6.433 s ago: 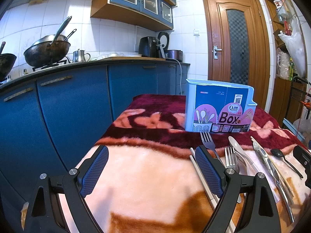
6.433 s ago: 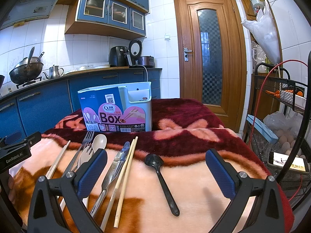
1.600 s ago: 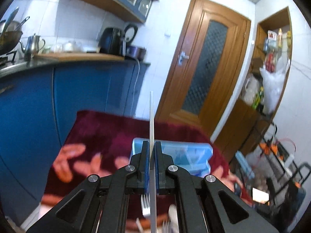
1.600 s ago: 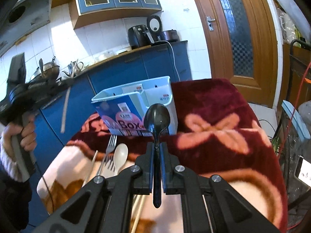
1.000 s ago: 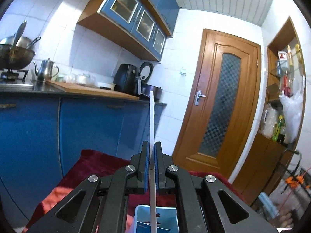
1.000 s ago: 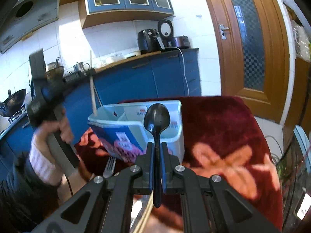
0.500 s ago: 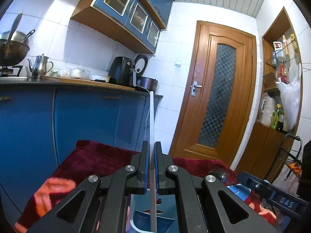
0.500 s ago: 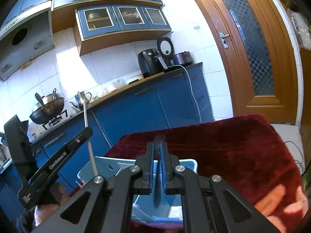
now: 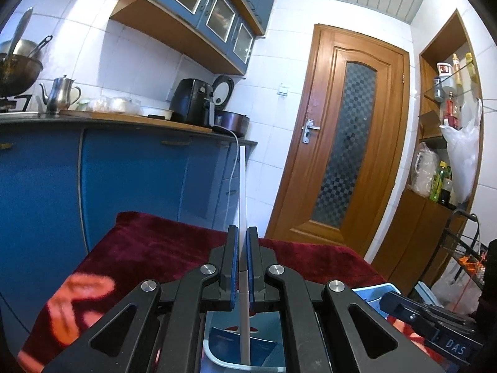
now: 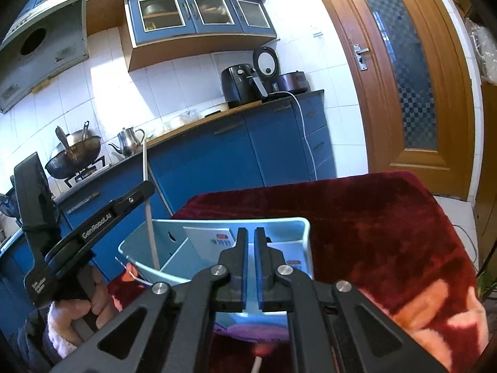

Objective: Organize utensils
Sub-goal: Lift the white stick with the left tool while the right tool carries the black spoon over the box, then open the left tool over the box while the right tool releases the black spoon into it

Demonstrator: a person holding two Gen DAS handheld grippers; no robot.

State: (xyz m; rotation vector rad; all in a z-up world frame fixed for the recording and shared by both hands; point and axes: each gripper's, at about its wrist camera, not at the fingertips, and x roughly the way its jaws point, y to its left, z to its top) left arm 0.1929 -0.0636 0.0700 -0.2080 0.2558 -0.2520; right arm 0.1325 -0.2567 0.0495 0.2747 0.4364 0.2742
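My left gripper (image 9: 241,233) is shut on a white chopstick (image 9: 242,186) held upright, its lower end down inside the light blue utensil box (image 9: 226,346). In the right wrist view the chopstick (image 10: 149,205) stands in the left compartment of the box (image 10: 306,233), held by the left gripper (image 10: 146,191). My right gripper (image 10: 251,234) is above the box's right part, jaws slightly apart with nothing seen between them. The black spoon is out of sight.
The box stands on a table under a dark red and peach blanket (image 10: 388,217). Blue kitchen cabinets (image 9: 124,180) run along the left, a wooden door (image 9: 351,155) behind. The right gripper's body (image 9: 435,320) shows at lower right.
The black spoon that stood in my right gripper a second ago is gone from its jaws, which now hang over the box. My left gripper has lowered the chopstick into the box.
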